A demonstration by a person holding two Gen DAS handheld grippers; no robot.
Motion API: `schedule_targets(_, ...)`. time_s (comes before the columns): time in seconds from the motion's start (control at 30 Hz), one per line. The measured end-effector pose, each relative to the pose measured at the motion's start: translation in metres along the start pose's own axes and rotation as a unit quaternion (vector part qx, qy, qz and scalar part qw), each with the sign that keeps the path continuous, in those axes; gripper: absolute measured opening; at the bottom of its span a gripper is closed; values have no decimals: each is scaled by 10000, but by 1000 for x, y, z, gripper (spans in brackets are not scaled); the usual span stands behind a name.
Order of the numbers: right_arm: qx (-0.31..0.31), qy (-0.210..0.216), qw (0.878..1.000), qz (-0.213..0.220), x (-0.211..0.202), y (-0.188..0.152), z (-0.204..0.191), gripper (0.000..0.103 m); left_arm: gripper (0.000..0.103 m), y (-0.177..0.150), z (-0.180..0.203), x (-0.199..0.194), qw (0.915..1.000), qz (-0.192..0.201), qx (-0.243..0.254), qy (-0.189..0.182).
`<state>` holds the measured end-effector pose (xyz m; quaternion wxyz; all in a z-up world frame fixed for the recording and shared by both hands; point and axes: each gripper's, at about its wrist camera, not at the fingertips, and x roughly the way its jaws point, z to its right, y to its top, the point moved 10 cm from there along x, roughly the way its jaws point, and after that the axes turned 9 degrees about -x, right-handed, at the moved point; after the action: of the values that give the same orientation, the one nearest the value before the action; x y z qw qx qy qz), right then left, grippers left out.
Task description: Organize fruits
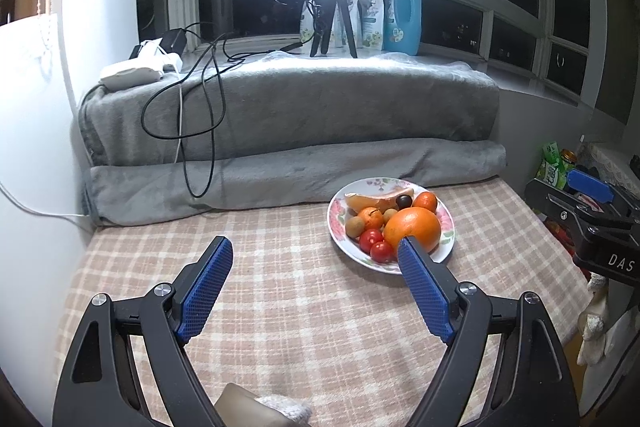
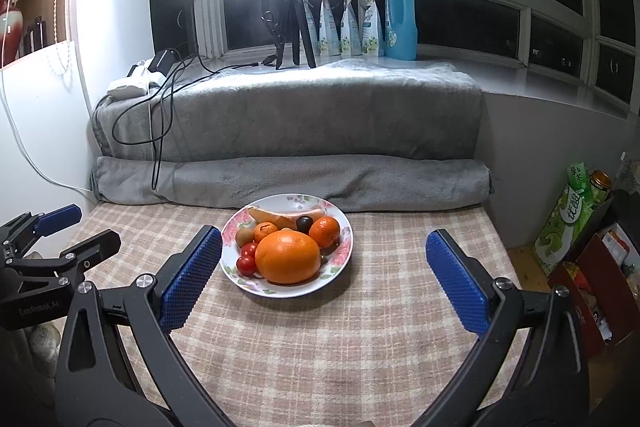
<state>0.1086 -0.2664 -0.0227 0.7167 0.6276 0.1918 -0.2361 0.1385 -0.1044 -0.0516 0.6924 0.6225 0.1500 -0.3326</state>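
Note:
A floral plate sits on the checked tablecloth and holds a large orange, small mandarins, red cherry tomatoes, a kiwi, a dark grape and a melon slice. My left gripper is open and empty, above the cloth just left of the plate. My right gripper is open and empty, its fingers on either side of the plate, nearer to me. Each gripper shows at the other view's edge.
Rolled grey blankets lie behind the plate, with black cables hanging over them. A ring light on a tripod, pouches and a blue bottle stand on the sill. Boxes and cans stand beyond the table's right edge.

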Motion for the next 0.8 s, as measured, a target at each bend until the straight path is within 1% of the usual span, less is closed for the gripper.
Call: schedule_targets(0.8,14,61,10000,17,-7,2,-3,103,85,2,-1,-11,9999,94,-54,42)
